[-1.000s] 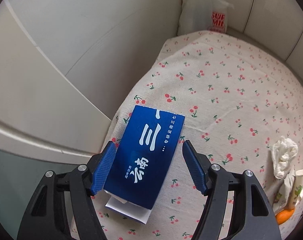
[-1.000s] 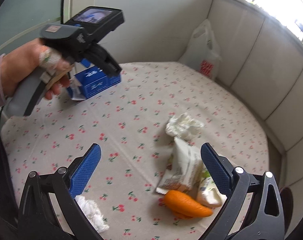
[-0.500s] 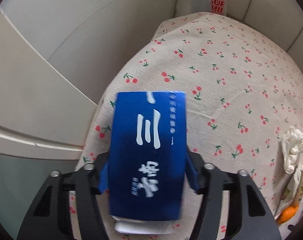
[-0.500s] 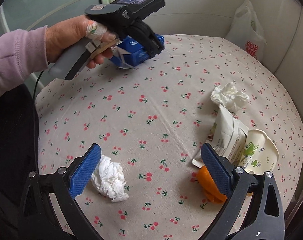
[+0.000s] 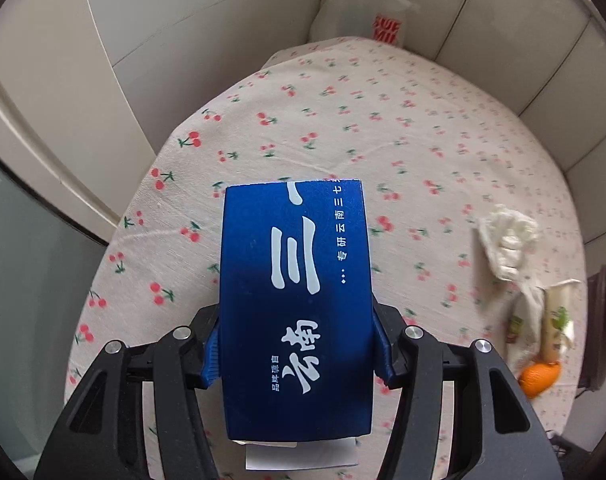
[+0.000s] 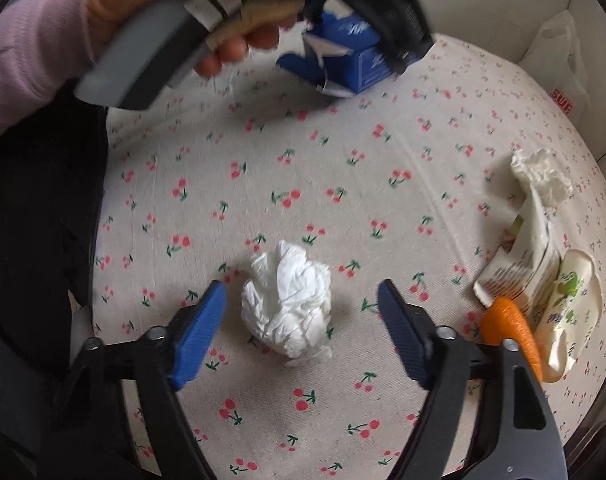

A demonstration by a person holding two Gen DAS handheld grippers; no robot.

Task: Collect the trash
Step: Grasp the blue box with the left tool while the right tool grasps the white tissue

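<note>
A blue carton (image 5: 295,304) with white characters fills the left wrist view, and my left gripper (image 5: 297,354) is shut on its two sides. The right wrist view shows that same blue carton (image 6: 359,60) lifted off the cloth, a torn flap hanging from it, under the hand (image 6: 191,4) that holds the left gripper. Below, my right gripper (image 6: 303,328) straddles a crumpled white tissue ball (image 6: 289,300). Its jaws are closing, and gaps remain between the blue pads and the tissue.
The round table has a cherry-print cloth (image 6: 343,168). At its right edge lie a crumpled tissue (image 6: 541,174), a flattened carton (image 6: 523,264), a paper cup (image 6: 571,312) and an orange peel (image 6: 511,328). A white plastic bag (image 5: 367,4) stands against the far wall.
The left gripper closed on the blue carton and lifted it. The right gripper swung left and down from the cup and peel to the tissue ball, and its jaws narrowed.
</note>
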